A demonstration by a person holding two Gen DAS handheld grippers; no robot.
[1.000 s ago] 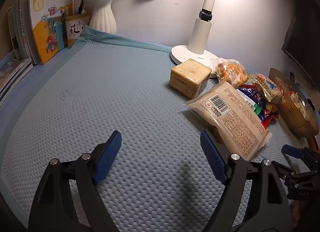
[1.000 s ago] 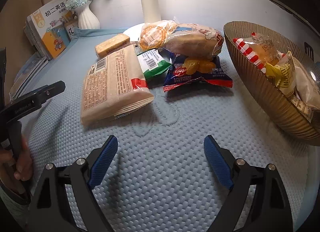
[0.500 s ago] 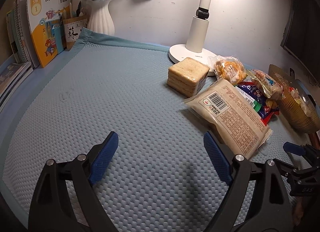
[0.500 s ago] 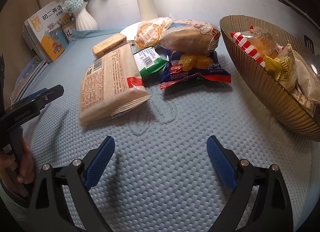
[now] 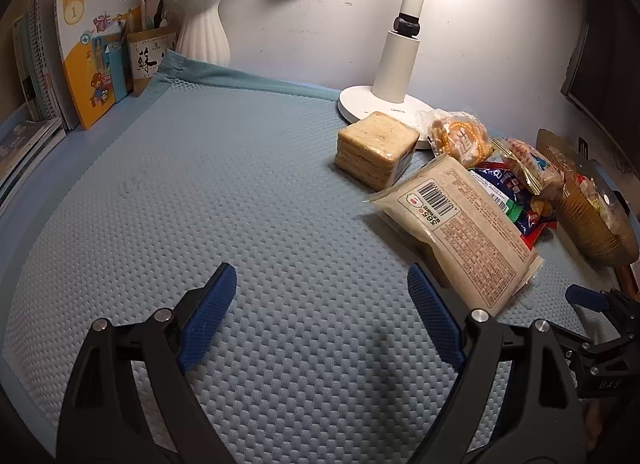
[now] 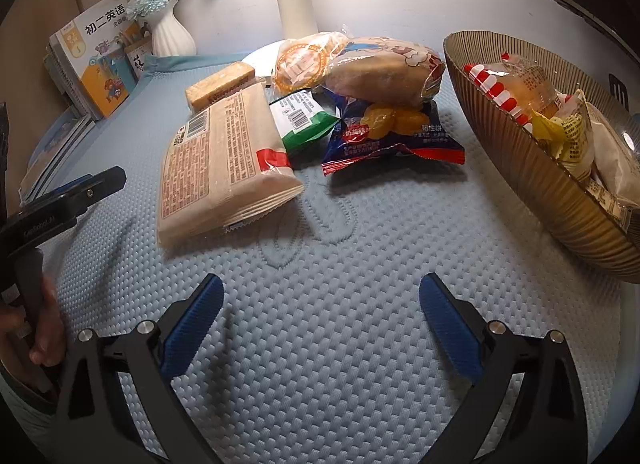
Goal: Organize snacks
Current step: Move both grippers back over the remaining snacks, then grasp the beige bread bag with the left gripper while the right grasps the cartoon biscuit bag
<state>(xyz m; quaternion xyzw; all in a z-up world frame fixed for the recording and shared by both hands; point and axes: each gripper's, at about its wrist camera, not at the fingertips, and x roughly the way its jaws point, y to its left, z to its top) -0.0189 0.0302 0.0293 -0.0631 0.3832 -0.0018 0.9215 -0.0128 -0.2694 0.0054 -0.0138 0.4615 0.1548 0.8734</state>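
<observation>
1. My left gripper point(image 5: 320, 306) hangs low over the blue textured mat point(image 5: 200, 184) on the counter, jaws spread wide with nothing between them.
2. My right gripper point(image 6: 320, 316) does the same further right, jaws wide apart and empty above the mat.
3. At the left edge of the right wrist view I see my hand point(image 6: 40, 328) wrapped round the left gripper's handle.
4. Nearest of the snacks is a long beige packet with a barcode label point(image 6: 220, 160), lying flat just beyond my right gripper and a little to the left.
5. Right of it, touching its edge, lies a small green-and-white packet point(image 6: 302, 120), and next to that a blue packet with red ends point(image 6: 392, 136).
6. A wrapped bread roll point(image 6: 380, 72) rests on top of the blue packet's far end, with a clear bag printed with an orange ring point(image 6: 300, 64) just left of it.
7. Farther left sits a wrapped stack of square crackers point(image 5: 376, 148), close to the round base of the white desk lamp point(image 5: 396, 64).
8. On the right stands a ribbed brown bowl point(image 6: 532, 176), already holding several wrapped snacks, among them a red-and-white striped packet point(image 6: 496, 88).
9. Far left, against the wall, a white vase of flowers point(image 5: 202, 28) stands beside upright schoolbooks point(image 5: 96, 44).
</observation>
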